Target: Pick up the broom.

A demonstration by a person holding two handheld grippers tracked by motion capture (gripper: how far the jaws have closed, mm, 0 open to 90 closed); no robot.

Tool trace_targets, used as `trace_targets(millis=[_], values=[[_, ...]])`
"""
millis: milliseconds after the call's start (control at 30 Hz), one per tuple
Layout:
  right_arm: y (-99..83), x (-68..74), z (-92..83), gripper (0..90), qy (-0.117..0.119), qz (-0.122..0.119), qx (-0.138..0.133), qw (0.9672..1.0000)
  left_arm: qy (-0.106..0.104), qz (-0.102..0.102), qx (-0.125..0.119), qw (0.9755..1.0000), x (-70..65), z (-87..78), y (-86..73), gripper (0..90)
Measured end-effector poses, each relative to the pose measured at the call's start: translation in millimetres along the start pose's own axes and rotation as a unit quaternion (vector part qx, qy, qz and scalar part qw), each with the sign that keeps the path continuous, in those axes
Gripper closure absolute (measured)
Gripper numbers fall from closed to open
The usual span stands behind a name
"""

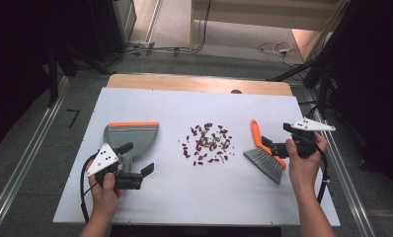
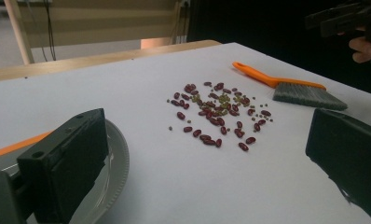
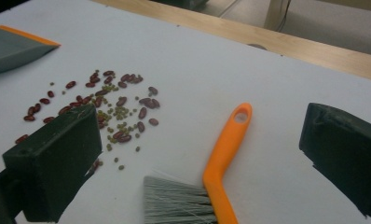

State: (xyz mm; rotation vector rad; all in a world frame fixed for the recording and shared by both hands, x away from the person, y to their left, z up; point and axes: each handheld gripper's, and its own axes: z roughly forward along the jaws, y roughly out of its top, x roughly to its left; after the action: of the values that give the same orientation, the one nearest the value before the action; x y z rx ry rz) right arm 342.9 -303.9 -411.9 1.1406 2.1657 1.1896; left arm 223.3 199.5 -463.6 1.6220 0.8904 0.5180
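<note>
On the white worktop (image 1: 135, 197), scattered beans (image 1: 207, 143) lie between dustpan (image 1: 133, 136) and brush (image 1: 264, 153). Left tool (image 1: 137, 160) spread over the dustpan handle; right tool (image 3: 200, 154) spread astride the orange brush handle, nothing pinched. Risk: an off-centre pinch twists the brush, flicking beans off the edge.

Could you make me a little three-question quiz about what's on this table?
1. True or false: the brush lies flat on the table.
2. What lies scattered between the dustpan and the brush?
3. The jaws of the right gripper are: A) shut on the brush, B) open either side of the handle, C) holding the dustpan.

Key: 1 true. 2 beans, dark red ones and small green ones. 3 B.
</note>
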Motion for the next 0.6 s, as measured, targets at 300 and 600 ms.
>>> trace_targets(millis=[300, 600], values=[[19.9, -2.1, 20.9, 0.0, -0.001, 0.002, 0.030, 0.9996, 0.002, -0.017, -0.008, 0.9998, 5.3, -4.5, -0.4, 0.0], [30.5, -8.4, 41.6, 3.9, 0.001, 0.014, 0.088, 0.9961, 0.001, -0.017, -0.007, 0.9998, 6.2, -4.6, -1.2, 0.0]])
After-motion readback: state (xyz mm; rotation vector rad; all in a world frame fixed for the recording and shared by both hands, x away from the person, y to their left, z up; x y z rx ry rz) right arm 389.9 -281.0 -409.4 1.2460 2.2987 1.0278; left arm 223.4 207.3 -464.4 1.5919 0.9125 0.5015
